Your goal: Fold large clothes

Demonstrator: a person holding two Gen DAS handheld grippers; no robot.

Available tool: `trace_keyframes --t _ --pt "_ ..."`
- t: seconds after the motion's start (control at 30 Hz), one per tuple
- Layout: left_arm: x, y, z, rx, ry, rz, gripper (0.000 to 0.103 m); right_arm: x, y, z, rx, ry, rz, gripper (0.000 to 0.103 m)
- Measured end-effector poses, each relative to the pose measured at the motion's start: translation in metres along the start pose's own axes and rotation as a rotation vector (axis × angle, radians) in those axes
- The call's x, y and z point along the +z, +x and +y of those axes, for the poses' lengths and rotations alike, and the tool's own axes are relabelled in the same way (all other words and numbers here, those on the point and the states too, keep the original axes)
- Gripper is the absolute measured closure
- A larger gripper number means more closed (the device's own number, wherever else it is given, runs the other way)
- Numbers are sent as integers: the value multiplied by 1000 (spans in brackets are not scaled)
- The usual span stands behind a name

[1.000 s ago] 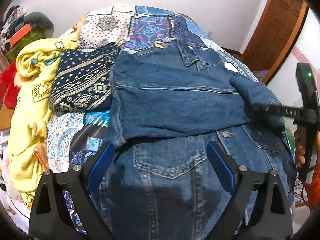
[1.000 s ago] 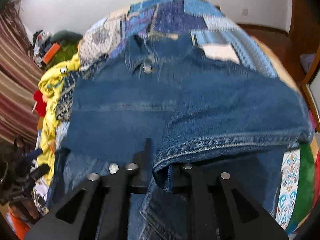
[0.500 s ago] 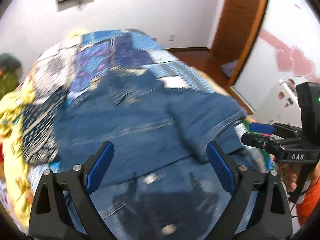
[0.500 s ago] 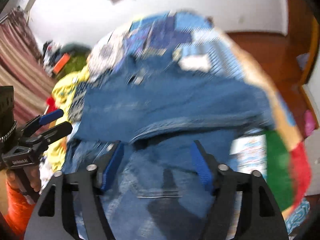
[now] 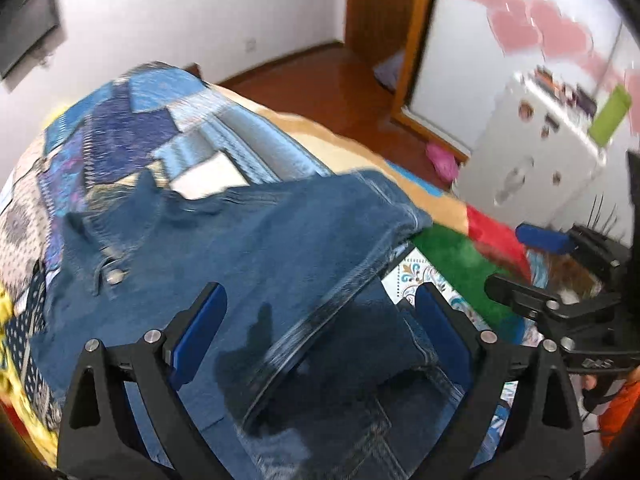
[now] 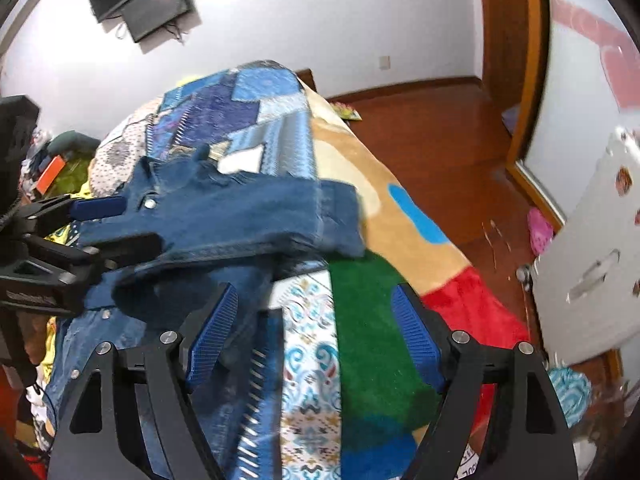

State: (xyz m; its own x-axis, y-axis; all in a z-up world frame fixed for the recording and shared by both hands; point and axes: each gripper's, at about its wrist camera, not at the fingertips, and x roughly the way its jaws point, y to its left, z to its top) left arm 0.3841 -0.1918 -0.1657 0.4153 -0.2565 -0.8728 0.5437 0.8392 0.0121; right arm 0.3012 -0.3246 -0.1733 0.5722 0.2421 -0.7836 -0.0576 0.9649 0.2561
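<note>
A blue denim jacket lies on the bed with one sleeve folded across its body; it also shows in the right wrist view. My left gripper is open and empty just above the folded sleeve's hem. My right gripper is open and empty over the jacket's right edge and the bedspread. The right gripper shows at the right of the left wrist view, and the left gripper at the left of the right wrist view.
The bed carries a patchwork blanket and a green, red and tan blanket. Yellow clothes lie at the left. A white cabinet, wooden floor and door frame are to the right.
My right gripper opened and let go of the denim sleeve, which now lies across the jacket. Both grippers swung right, toward the bed's right edge.
</note>
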Motion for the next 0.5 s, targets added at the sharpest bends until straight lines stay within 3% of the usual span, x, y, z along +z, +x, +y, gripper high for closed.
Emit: trace_keyframes --t 0.13,0.2,0.23,0.37,0.5 --pt "-3 40 -9 48 65 79 9 -7 9 -8 21 25 31 26" --pt "-7 54 -8 62 86 86 28 -10 15 -7 32 23 48 26" --pt "-8 57 -8 74 102 81 47 -11 19 -6 38 19 56 26" --pt "-8 46 4 12 44 1 81 -13 30 2 65 14 88 26" --pt "1 14 24 16 -20 -92 93 -12 37 16 99 -3 100 26"
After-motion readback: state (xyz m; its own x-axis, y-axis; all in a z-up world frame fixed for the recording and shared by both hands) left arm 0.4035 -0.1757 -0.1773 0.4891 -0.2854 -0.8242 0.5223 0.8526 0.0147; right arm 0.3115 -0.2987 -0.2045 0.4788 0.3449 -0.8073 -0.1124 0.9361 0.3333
